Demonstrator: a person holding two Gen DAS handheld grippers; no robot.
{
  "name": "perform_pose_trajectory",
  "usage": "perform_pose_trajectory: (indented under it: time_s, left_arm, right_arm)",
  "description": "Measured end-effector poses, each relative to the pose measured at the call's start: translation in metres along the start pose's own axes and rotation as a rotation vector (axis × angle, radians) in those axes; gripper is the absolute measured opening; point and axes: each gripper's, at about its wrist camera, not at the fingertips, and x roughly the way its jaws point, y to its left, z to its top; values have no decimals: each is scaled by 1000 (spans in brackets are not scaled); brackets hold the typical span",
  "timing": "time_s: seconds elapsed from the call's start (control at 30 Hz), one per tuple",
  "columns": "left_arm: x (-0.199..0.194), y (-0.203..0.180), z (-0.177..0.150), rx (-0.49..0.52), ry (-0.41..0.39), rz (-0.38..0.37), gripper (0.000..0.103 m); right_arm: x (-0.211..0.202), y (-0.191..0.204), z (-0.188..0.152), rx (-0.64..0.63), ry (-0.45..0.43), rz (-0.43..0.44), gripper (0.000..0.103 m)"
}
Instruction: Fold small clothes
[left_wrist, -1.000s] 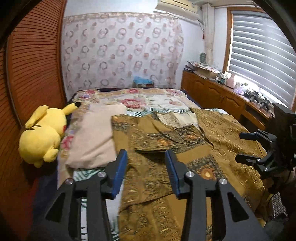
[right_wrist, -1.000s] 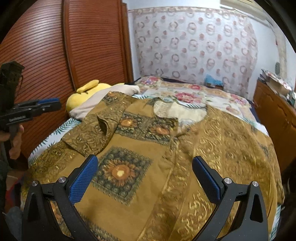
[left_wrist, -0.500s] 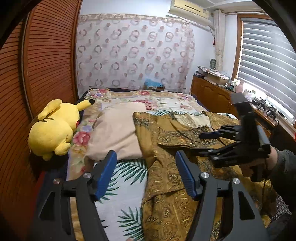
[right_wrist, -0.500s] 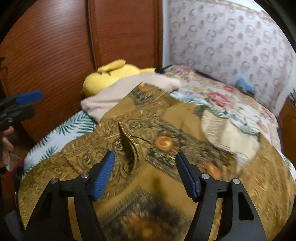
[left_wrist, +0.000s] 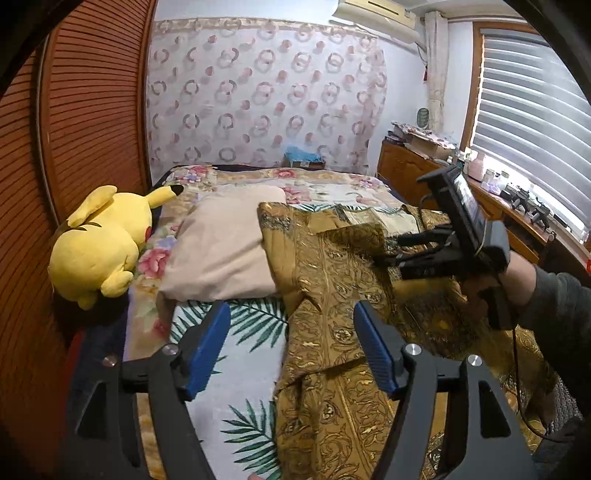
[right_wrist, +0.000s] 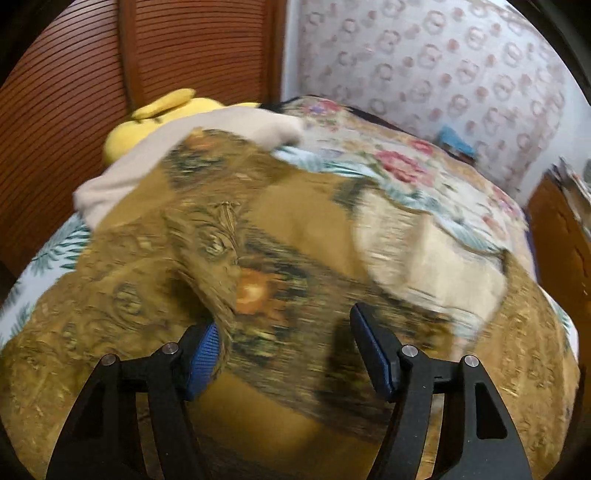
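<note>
Lying across the bed (left_wrist: 255, 354), the gold patterned garment (left_wrist: 332, 332) has a beige pillow (left_wrist: 221, 247) touching its upper left edge and a yellow plush toy (left_wrist: 99, 240) beyond that, against the slatted wooden door (left_wrist: 74, 129). A raised fold of the cloth (right_wrist: 218, 266) stands right against the left pad of the right gripper (right_wrist: 284, 354) — its jaws, narrower than a second ago, are spread with nothing pinched. The left gripper (left_wrist: 291, 350) hangs over the garment's edge, its jaws having widened, also spread and empty. The right gripper now reaches over the garment's middle rather than its far side.
</note>
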Motion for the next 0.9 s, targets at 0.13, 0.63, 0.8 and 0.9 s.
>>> perform_pose_trajectory:
  time_s: [0.13, 0.63, 0.8, 0.9]
  left_arm:
    - [11, -8, -2, 10, 24, -14, 69]
    - [63, -26, 2, 55, 138, -19, 69]
    - [80, -21, 15, 74, 160, 0, 69]
    - [96, -14, 25, 82, 196, 18, 69]
  right_arm:
    - [-17, -18, -5, 29, -20, 13, 70]
    - [-146, -83, -77, 36, -142, -50, 70]
    - [-153, -123, -118, 111, -108, -114, 70]
    - [-141, -141, -140, 155, -67, -117, 70]
